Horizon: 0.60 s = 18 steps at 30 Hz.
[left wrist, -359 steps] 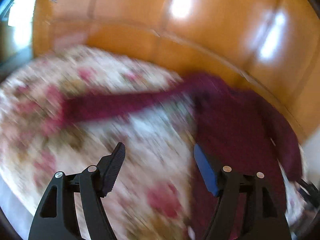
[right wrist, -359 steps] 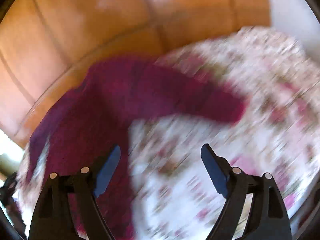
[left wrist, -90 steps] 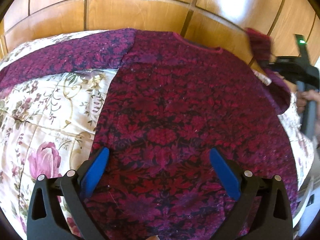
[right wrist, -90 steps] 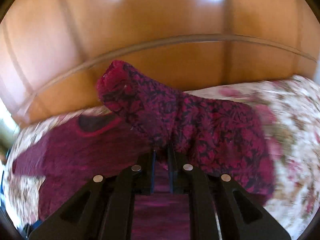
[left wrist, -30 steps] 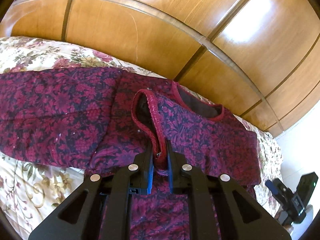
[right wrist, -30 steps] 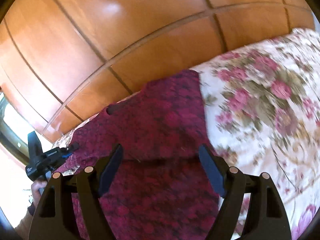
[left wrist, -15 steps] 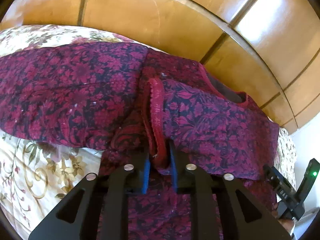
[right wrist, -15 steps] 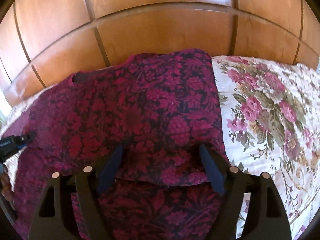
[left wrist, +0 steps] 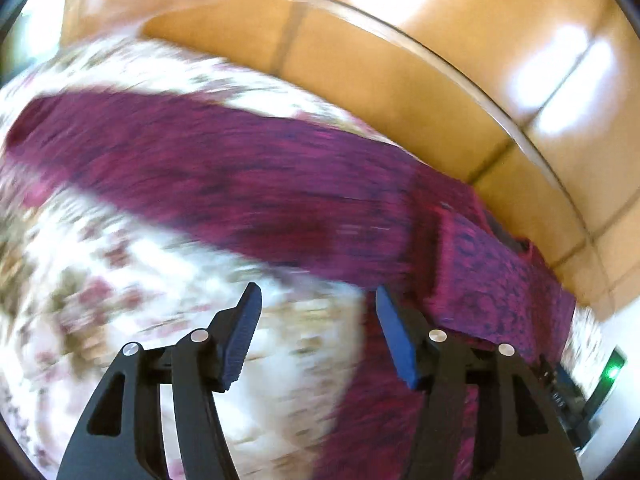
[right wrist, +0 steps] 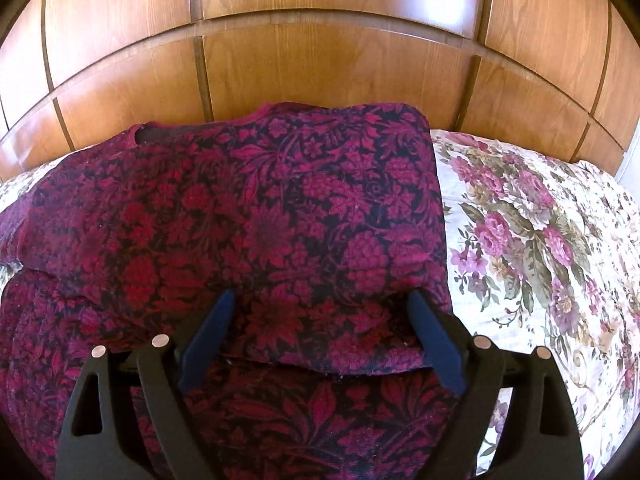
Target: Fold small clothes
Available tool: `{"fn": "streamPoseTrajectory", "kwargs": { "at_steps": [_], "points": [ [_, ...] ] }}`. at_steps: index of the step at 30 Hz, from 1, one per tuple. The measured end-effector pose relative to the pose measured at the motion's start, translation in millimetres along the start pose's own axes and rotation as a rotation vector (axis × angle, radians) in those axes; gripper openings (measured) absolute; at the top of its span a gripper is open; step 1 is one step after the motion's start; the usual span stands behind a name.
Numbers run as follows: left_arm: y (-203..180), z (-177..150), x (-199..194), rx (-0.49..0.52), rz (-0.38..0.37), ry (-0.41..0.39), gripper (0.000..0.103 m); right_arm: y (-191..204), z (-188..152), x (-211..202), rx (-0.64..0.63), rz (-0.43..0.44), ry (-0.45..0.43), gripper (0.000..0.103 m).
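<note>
A dark red floral sweater (right wrist: 248, 216) lies face up on a floral bedspread (right wrist: 532, 216). Its right sleeve is folded across the chest, the cuff edge toward the left. My right gripper (right wrist: 320, 300) is open and empty, just above the folded sleeve's lower edge. In the blurred left wrist view the sweater's left sleeve (left wrist: 192, 168) stretches out flat to the left over the bedspread (left wrist: 120, 320). My left gripper (left wrist: 316, 296) is open and empty, over the bedspread just below that sleeve, by the sweater's side edge.
A polished wooden headboard (right wrist: 320, 60) rises right behind the sweater's collar and shows in the left wrist view (left wrist: 400, 60). The other gripper's body with a green light (left wrist: 608, 372) sits at the far right. A white wall strip (right wrist: 630, 152) borders the bed's right side.
My left gripper has let go of the folded sleeve's cuff, opened, and swung left toward the outstretched left sleeve. My right gripper has stayed open and come slightly closer over the sweater.
</note>
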<state>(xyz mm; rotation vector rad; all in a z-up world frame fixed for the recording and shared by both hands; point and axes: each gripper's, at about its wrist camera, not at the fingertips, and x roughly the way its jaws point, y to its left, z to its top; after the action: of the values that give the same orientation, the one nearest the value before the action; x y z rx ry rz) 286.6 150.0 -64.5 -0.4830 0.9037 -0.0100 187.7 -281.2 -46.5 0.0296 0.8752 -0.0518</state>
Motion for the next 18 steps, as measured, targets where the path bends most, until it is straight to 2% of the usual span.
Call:
{"fn": "streamPoseTrajectory", "kwargs": {
  "at_steps": [5,8,10,13,15,18],
  "points": [
    [83.3,11.2,-34.7,-0.206,-0.022,-0.042,0.058,1.2,0.0,0.0,-0.005,-0.019,-0.003,0.091],
    [136.4,21.8,-56.0,-0.348,-0.033,-0.129,0.058,1.3,-0.2,0.0,-0.008,-0.03,-0.005,0.092],
    [165.9,30.7,-64.8,-0.413,-0.003,-0.168,0.058,1.5,-0.3,0.6,-0.01,-0.035,-0.005,0.093],
    [194.5,42.1,-67.9,-0.486,0.018,-0.186,0.058,1.9,-0.4,1.4,-0.01,-0.042,-0.003,0.094],
    [213.6,50.3,-64.5,-0.545,-0.034,-0.187,0.058,2.4,-0.3,1.7,-0.01,-0.045,-0.002,0.094],
    [231.8,63.4,-55.8,-0.591,-0.024,-0.184,0.058,2.8,-0.5,2.3,-0.01,-0.049,-0.001,0.095]
  ]
}}
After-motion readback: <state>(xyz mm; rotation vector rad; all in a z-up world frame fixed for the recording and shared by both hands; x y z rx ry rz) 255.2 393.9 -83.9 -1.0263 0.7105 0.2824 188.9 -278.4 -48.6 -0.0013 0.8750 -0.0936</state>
